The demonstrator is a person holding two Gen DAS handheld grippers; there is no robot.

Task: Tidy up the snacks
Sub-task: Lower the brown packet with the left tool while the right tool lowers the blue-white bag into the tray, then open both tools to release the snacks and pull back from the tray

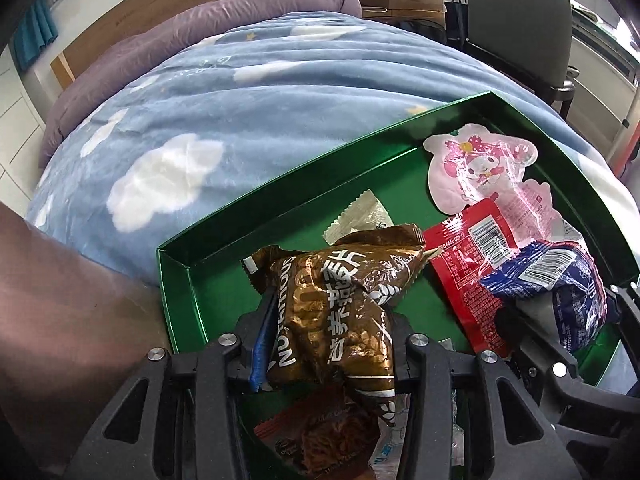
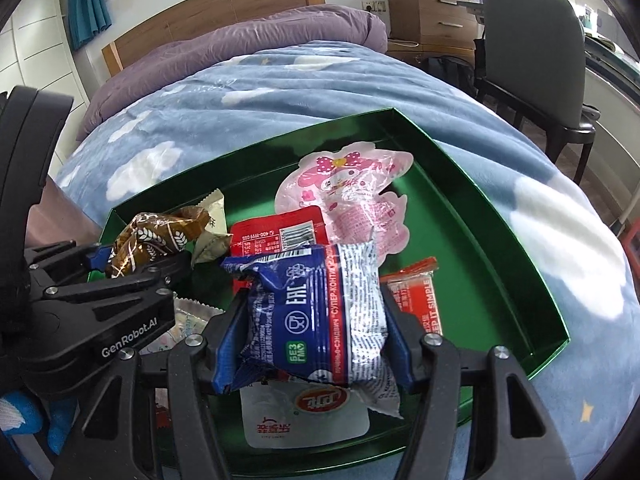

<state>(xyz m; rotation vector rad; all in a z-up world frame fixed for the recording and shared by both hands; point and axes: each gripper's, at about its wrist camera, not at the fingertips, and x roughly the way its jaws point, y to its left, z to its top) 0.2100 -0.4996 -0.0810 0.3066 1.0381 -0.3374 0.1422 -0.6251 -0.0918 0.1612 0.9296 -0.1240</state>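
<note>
Tongs first: the left gripper (image 1: pixel 332 320) is clamping a crinkled brown-and-gold cereal snack packet (image 1: pixel 340 292), its black fingers narrowed onto the packet's sides with a blue pad (image 1: pixel 260 354) pressing the left edge. The packet is hanging tilted over the near part of the green tray (image 1: pixel 280 180), above a dark chocolate-biscuit wrapper (image 1: pixel 324 436) lying under the jaws.

The right gripper (image 2: pixel 316 320) is squeezing a blue-and-white sandwich-cookie packet (image 2: pixel 316 312) between its two blue-padded fingers, the packet standing nearly upright and bulging between them. It is hovering over the near middle of the same tray (image 2: pixel 500 240), above a white pouch with a red-and-yellow logo (image 2: pixel 308 420) lying flat on the tray floor.

Further out, a red flat packet with a barcode (image 2: pixel 276 236) is lying in the tray's middle, partly overlapped by a pink cartoon-rabbit shaped pouch (image 2: pixel 348 192) resting toward the far right corner. An orange wrapper (image 2: pixel 416 300) is lying just right of the right gripper's fingers. A small beige sachet with a zigzag edge (image 1: pixel 360 220) is sitting behind the brown packet near the tray's far left wall.

The tray is resting on a blue blanket with white clouds (image 1: pixel 180 120) covering a bed, with a purple quilt (image 2: pixel 240 48) bunched at the headboard end. A grey chair (image 2: pixel 532 48) is standing to the right of the bed beside a wooden drawer cabinet (image 2: pixel 432 8).
</note>
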